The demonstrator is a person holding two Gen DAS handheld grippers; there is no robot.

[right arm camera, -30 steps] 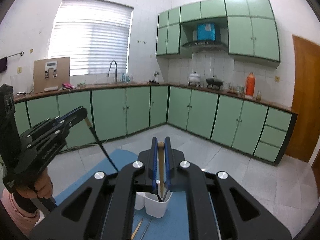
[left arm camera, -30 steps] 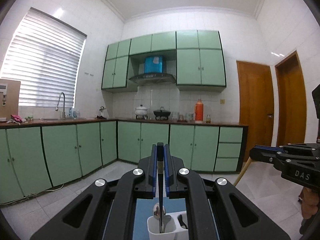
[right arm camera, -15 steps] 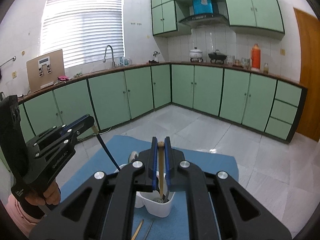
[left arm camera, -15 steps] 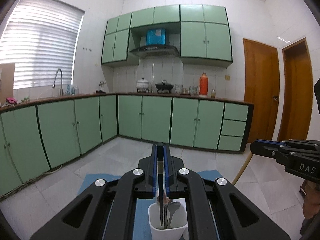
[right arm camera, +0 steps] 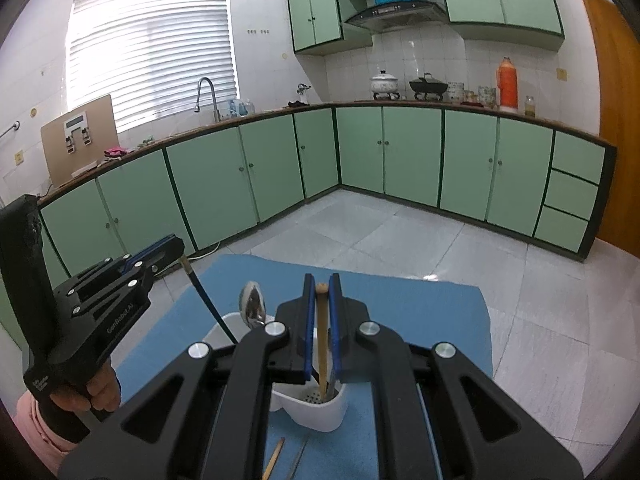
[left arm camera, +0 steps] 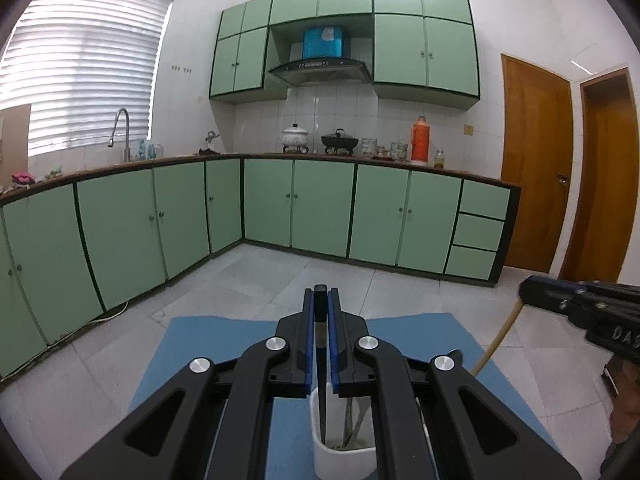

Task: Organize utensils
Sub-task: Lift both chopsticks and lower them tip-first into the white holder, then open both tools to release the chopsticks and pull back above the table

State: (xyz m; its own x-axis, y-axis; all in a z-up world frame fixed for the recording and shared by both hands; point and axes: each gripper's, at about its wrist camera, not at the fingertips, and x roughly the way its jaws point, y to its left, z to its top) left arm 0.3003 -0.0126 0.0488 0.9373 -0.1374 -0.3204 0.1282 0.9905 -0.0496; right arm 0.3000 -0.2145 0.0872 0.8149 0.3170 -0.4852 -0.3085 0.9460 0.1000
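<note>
My left gripper [left arm camera: 320, 312] pinches a thin, stiff dark utensil [left arm camera: 320, 392] and my right gripper [right arm camera: 321, 304] a light wooden stick [right arm camera: 322, 340], both held near their tops, tips lowered into the white holder [right arm camera: 316, 410].

My left gripper [left arm camera: 321, 312] is matte black plastic, two angled link arms with triangular cut-outs and round silver screws at the joints. Its fingers [left arm camera: 307, 344] carry blue pads on the inner faces. My right gripper [right arm camera: 321, 300] is the same build: black arms, silver screws, blue-lined fingers [right arm camera: 334, 328]. White lettering runs along the side of the left body, seen from the right camera. My left hand [right arm camera: 98, 394] shows bare skin over a pink sleeve [right arm camera: 38, 428].
</note>
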